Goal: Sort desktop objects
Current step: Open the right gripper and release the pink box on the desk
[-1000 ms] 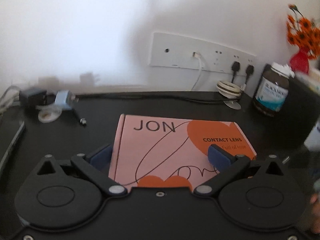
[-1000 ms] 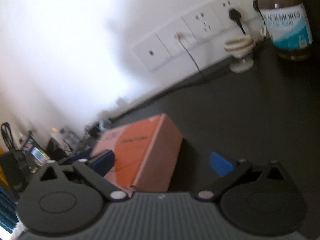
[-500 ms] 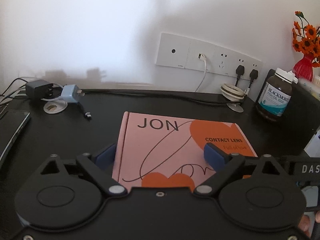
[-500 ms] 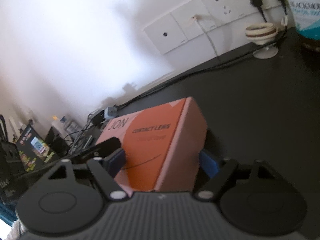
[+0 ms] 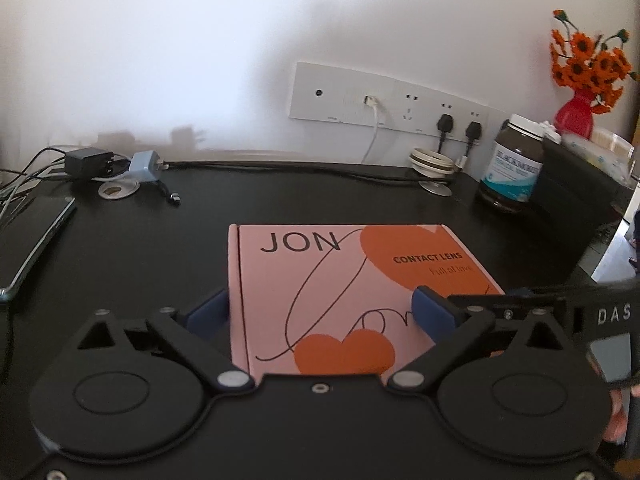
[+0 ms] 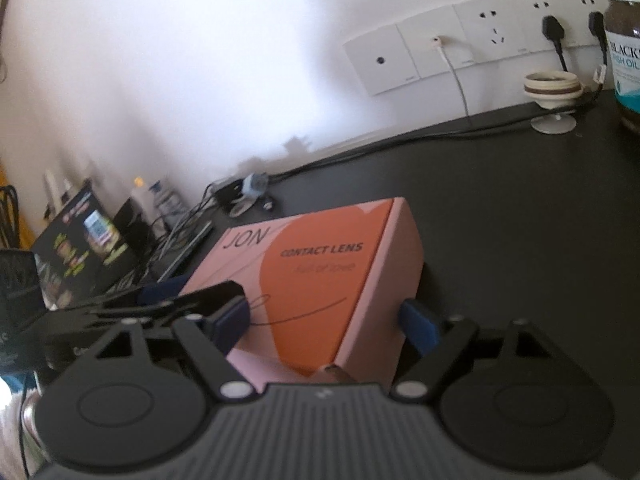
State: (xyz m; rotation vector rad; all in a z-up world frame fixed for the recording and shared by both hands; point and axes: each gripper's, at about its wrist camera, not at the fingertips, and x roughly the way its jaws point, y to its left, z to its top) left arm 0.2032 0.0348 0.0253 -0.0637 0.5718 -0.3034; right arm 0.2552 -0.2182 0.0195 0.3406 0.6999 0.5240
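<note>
While the pink box [image 5: 344,292] lies flat on the black desk [image 5: 168,248], both grippers sit right at its near end. The left gripper [image 5: 320,312] has one blue finger [image 5: 208,312] beside the box's left wall and the other on top of the lid by the right edge. I cannot tell if it is squeezing. The right gripper [image 6: 328,320] comes in from the right corner of the box [image 6: 320,276]. Its right finger [image 6: 418,326] is close beside the right wall and its left finger is over the lid. Its jaws look spread about as wide as the box, but I cannot tell if they press it.

Both are just as near to the box. The box's long side runs away from the left gripper, toward the wall sockets [image 5: 388,100]. So the box lies straight ahead, between the fingers of each.

Some things are hard to see. The near end of the box is hidden under both gripper bodies. In the left view the right gripper covers part of the right edge. I cannot see where the fingers touch. The brown jar [image 5: 512,164] is cut off in the right view. Where the box should go does not show.
</note>
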